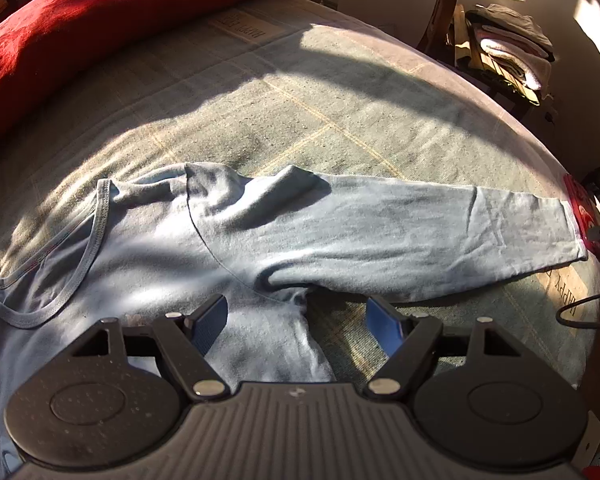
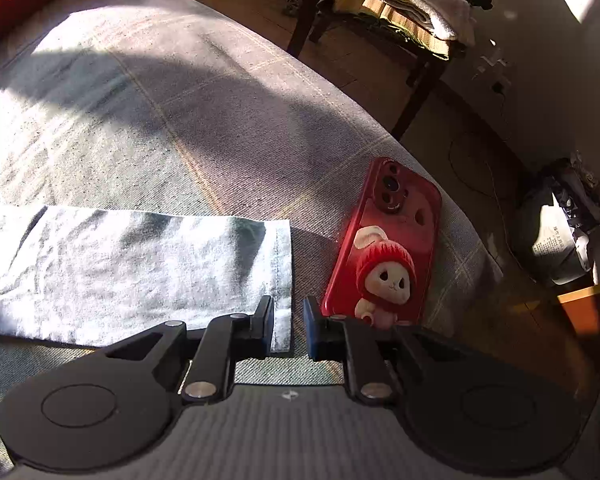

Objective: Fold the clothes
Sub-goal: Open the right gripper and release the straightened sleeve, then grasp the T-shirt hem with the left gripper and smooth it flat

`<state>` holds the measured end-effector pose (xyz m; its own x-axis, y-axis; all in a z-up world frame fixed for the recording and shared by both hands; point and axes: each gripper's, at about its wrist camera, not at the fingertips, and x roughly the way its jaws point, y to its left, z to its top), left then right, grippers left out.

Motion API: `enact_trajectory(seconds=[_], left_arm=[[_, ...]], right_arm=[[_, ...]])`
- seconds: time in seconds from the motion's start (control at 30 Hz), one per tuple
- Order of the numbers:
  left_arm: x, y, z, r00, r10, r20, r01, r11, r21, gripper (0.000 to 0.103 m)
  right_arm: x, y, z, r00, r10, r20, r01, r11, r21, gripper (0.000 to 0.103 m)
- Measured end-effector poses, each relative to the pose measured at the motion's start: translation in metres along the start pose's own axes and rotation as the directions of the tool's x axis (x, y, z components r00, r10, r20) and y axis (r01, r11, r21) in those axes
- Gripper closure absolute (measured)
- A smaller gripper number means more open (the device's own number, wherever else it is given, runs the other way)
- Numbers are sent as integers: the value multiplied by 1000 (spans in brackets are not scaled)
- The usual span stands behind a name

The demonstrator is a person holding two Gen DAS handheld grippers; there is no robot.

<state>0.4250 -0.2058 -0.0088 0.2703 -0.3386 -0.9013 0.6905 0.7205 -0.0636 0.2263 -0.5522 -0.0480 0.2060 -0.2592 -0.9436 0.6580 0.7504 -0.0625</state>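
Light blue long-sleeved shirt [image 1: 228, 240] spread on a grey-green bedcover [image 1: 300, 92], neckline at 9 o'clock in the left wrist view, one sleeve [image 1: 420, 232] stretched toward 3 o'clock. Left gripper [image 1: 296, 322]: jaws wide apart over the armpit seam, one pad above the body cloth and the other above bare bedcover, nothing held. Right gripper [image 2: 288, 328]: jaws narrowed but not touching, astride the sleeve's cuff [image 2: 282, 272] at its near corner; whether the pads already pinch cloth cannot be told, since a gap still shows between them.

Hazards, as judgements. A red phone [image 2: 384, 248] lies just beside the cuff at 3 o'clock, near the bed's edge; a sideways sweep of the right gripper could knock it to the floor. The right jaws sit close to the cuff's corner, so a shallow bite may slip when lifted. The left jaws, straddling the cloth's edge, may catch the bedcover along with the shirt and drag both.
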Motion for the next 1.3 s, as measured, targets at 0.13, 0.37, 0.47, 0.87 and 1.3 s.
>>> enact_trajectory(seconds=[0.13, 0.37, 0.47, 0.87, 1.3], left_arm=[[9, 9, 17, 1000, -21, 3, 21, 1000, 12, 26], [58, 40, 57, 978, -208, -15, 204, 968, -144, 26], [86, 52, 67, 967, -250, -42, 237, 952, -195, 26], [98, 72, 118, 984, -179, 23, 179, 958, -224, 26], [118, 86, 85, 972, -222, -71, 195, 940, -279, 15]], right_arm=[[-12, 47, 9, 976, 211, 43, -206, 973, -108, 76], [10, 150, 15, 909, 416, -16, -396, 851, -346, 74], [17, 176, 6, 905, 423, -49, -404, 817, -412, 65], [10, 189, 0, 899, 436, -33, -411, 816, -407, 49], [20, 236, -9, 841, 538, -64, -501, 729, -467, 49]])
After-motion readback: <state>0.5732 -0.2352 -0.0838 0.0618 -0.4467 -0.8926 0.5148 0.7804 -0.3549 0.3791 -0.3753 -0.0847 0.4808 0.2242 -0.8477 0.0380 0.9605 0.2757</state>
